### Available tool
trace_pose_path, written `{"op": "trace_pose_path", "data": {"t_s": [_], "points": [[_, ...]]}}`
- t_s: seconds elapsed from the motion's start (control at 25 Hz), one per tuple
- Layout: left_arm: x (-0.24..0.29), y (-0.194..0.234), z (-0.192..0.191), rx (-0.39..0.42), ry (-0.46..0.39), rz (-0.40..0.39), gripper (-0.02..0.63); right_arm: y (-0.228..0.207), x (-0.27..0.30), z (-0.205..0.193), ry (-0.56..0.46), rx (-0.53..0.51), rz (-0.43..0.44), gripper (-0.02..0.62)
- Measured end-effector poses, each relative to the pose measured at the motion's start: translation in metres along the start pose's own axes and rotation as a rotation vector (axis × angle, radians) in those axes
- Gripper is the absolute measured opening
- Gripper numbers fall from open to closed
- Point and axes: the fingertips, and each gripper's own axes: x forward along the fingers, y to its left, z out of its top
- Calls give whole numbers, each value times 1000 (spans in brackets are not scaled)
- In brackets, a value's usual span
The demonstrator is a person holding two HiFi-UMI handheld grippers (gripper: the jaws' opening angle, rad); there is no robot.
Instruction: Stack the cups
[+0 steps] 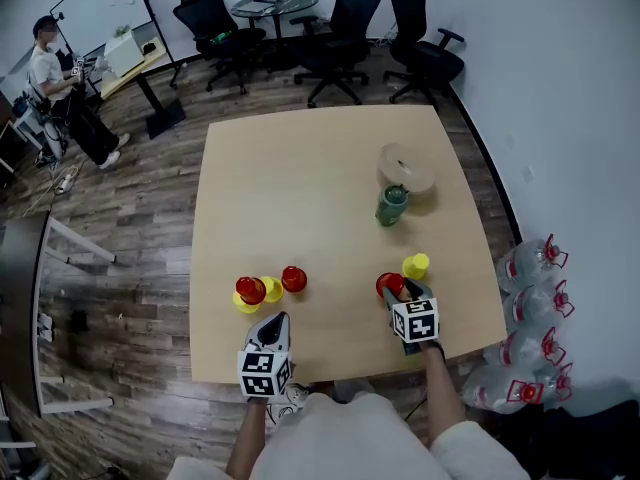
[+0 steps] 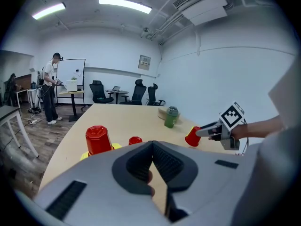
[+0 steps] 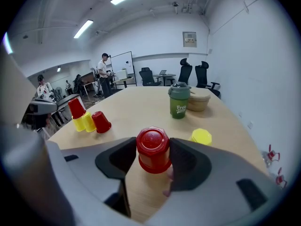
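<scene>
right tongs (image 3: pixel 153 160) pinching upside-down red cup (image 3: pixel 153 147) between both pads | yellow cup (image 3: pixel 201 136) just right of them on tabletop (image 3: pixel 141 107) | left tongs (image 2: pixel 152 147) pressed together, nothing between | cup cluster (image 2: pixel 97 139) ahead, slightly left of them

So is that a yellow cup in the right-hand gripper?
No, the right gripper holds a red cup upside down; the yellow cup sits on the table beyond it.
</scene>
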Motion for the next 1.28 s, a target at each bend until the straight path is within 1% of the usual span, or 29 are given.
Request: {"op": "trace_pose_path", "data": {"t_s": [0.32,0.56,0.8,1.0,1.16,1.28], "points": [[-23,27,3,-40,-40,76,12,40,18,76,-49,-100,90,222],[-46,53,-2,-84,-71,159,12,97,39,106,-58,-181,186,222],[-80,81,-13,-137,-90,254,12,170,57,117,-48,-275,296,222],[-107,101,-28,-182,-103,337,12,222,68,118,-38,-338,382,222],[-129,113,-37,-211,-112,386,12,254,71,110,-18,-380,424,224],[-138,119,-45,-225,-112,409,12,265,75,103,-5,-397,440,224]]}}
